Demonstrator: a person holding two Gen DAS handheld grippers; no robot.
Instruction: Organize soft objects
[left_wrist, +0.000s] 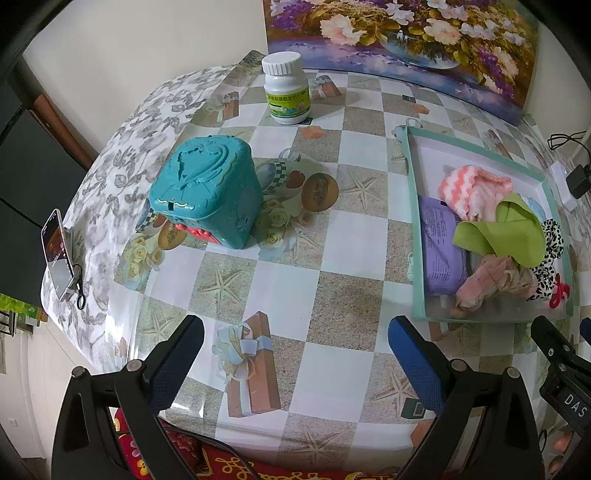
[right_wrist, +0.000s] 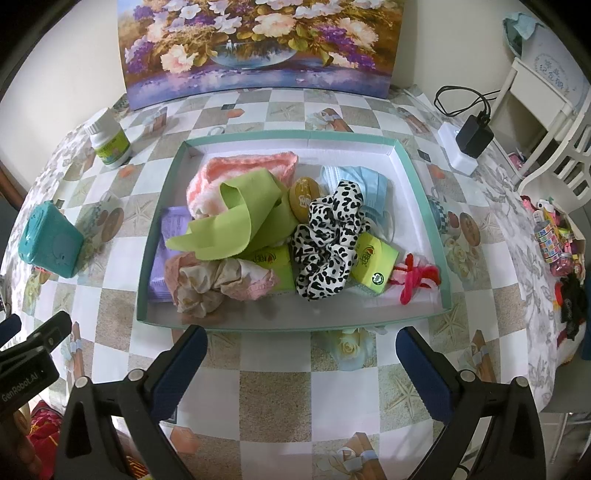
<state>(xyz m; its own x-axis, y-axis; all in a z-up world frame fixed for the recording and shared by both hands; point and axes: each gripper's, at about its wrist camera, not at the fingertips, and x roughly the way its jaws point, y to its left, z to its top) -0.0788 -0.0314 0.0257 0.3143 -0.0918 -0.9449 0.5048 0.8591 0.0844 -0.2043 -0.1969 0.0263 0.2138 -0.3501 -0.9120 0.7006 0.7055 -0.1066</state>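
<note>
Left gripper (left_wrist: 295, 325) wide open, with nothing between the blue pads, up above the checked surface (left_wrist: 332, 258) near its front edge. Right gripper (right_wrist: 301, 334) the same: spread wide, empty, just in front of the near rim of the green tray (right_wrist: 295, 134). Soft things all piled inside that tray: a green cloth (right_wrist: 236, 221) draped on top of a pink and white knitted cloth (right_wrist: 240, 166), a black and white spotted scrunchie (right_wrist: 332, 236) in the middle, a blue face mask (right_wrist: 369, 184) behind it, a crumpled pink scrunchie (right_wrist: 214, 280) at the front left, a red hair tie (right_wrist: 413, 277) in the front right corner. Also in there, partly hidden under the pile: a purple packet (right_wrist: 170, 236) and two small green packs (right_wrist: 373, 266). Out on the surface, well apart from the tray, only hard things: a teal box (left_wrist: 210, 192) and a white bottle (left_wrist: 286, 88). No soft thing to be seen outside the tray. Probably close to the end of the job, or between two picks. Next move, most likely: reach the right gripper over the near rim, come down on one loose piece such as the green cloth, pinch softly, lift slowly. Careful with the pile: easy to drag the neighbours along with one pull.
</note>
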